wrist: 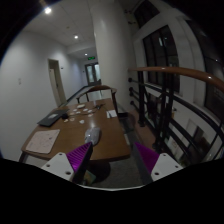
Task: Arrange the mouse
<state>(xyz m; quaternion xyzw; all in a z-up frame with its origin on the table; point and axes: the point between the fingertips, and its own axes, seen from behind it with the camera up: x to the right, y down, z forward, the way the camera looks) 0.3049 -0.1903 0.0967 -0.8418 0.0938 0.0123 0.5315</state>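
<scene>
- The gripper (113,160) is hovering above and short of the near end of a long wooden table (110,145), with its two fingers standing wide apart and nothing held between them; the purple pad of the left finger (76,157) and that of the right one (148,157) are both showing clear.
- Just ahead of the fingers, closer to the left one, a small pale grey thing is lying on the table; it is most likely the mouse (92,133), though its shape is too small to make out surely.
- Judging from its look, the mouse is probably being a light, rigid plastic shell with a smooth, rounded back, so it could be slipping out of a loose pinch.
- The safest hold is likely across its two long flanks at the middle, where the sides run nearly parallel, with the fingers coming down low to the table top.
- It should be tolerating a firm squeeze, but pressing on the buttons at its front is better avoided.
- To the left of the mouse a flat white sheet or pad (42,142) is resting near the table's edge.
- Farther along the table a dark flat item, perhaps a laptop (49,119), and some small scattered things are lying; they are too dim to name.
- To the right of the table a railing with a wooden handrail (170,72) is running alongside.
- Beyond, a corridor with ceiling lights (47,10) is stretching away.
</scene>
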